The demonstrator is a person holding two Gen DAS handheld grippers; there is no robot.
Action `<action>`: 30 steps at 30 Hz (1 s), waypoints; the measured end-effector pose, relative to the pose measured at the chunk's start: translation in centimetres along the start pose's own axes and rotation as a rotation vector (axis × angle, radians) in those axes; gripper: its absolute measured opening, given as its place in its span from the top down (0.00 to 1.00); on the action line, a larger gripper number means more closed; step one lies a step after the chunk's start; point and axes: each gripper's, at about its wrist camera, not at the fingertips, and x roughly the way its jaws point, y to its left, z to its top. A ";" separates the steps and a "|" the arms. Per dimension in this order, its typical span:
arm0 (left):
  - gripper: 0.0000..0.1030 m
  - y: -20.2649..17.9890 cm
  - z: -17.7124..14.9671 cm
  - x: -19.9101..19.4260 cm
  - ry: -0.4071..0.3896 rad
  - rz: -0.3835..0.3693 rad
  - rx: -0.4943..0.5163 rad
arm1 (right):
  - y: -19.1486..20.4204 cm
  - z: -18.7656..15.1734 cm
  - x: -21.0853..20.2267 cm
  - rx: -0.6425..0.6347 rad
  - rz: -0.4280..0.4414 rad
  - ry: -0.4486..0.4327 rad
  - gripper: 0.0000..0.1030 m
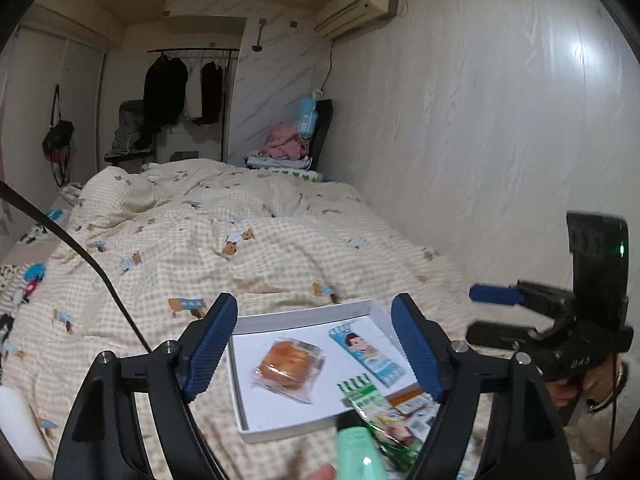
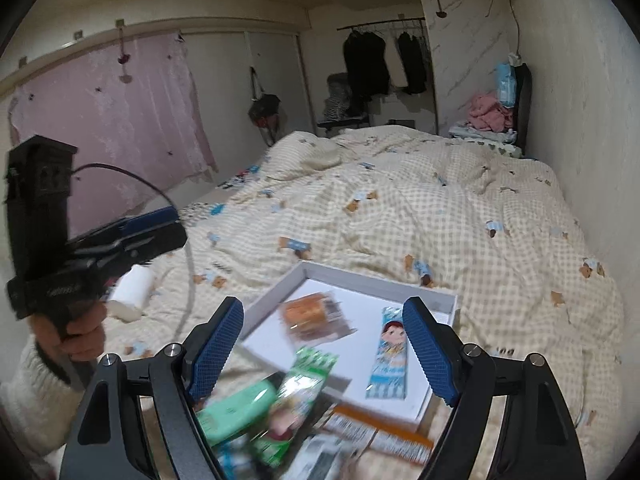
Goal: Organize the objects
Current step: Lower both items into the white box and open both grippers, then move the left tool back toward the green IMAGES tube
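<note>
A shallow white tray (image 1: pixel 304 318) (image 2: pixel 362 276) lies on the bed. In it are a wrapped orange pastry (image 1: pixel 288 364) (image 2: pixel 314 314) and a blue snack packet with a cartoon girl (image 1: pixel 370 350) (image 2: pixel 390 354). A green striped packet (image 1: pixel 380 412) (image 2: pixel 298 392), a mint-green tube (image 1: pixel 358 450) (image 2: pixel 236 408) and an orange packet (image 2: pixel 380 434) lie at the tray's near edge. My left gripper (image 1: pixel 316 356) is open and empty above the tray. My right gripper (image 2: pixel 324 354) is open and empty over the same pile; it also shows at the right in the left wrist view (image 1: pixel 496 294).
The checked duvet (image 1: pixel 224 240) (image 2: pixel 440 220) covers the bed along the white wall (image 1: pixel 480 140). A white roll (image 2: pixel 132 292) lies on the bed's left side. Folded clothes and a chair (image 1: pixel 296 148) stand at the far end. A black cable (image 1: pixel 80 252) crosses the left.
</note>
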 end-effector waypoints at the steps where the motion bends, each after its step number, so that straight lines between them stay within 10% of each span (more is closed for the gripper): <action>1: 0.16 0.1 0.0 -0.4 0.002 -0.007 -0.007 | 0.3 -0.2 -0.7 -0.003 0.006 -0.002 0.19; 6: 0.01 -0.3 -0.9 -2.0 0.006 -0.004 0.000 | 1.1 -1.3 -3.1 0.016 0.033 -0.012 0.19; 30: 0.01 -4.5 -10.7 0.1 0.217 0.050 0.080 | 0.4 -10.0 -2.4 0.139 0.005 0.027 0.19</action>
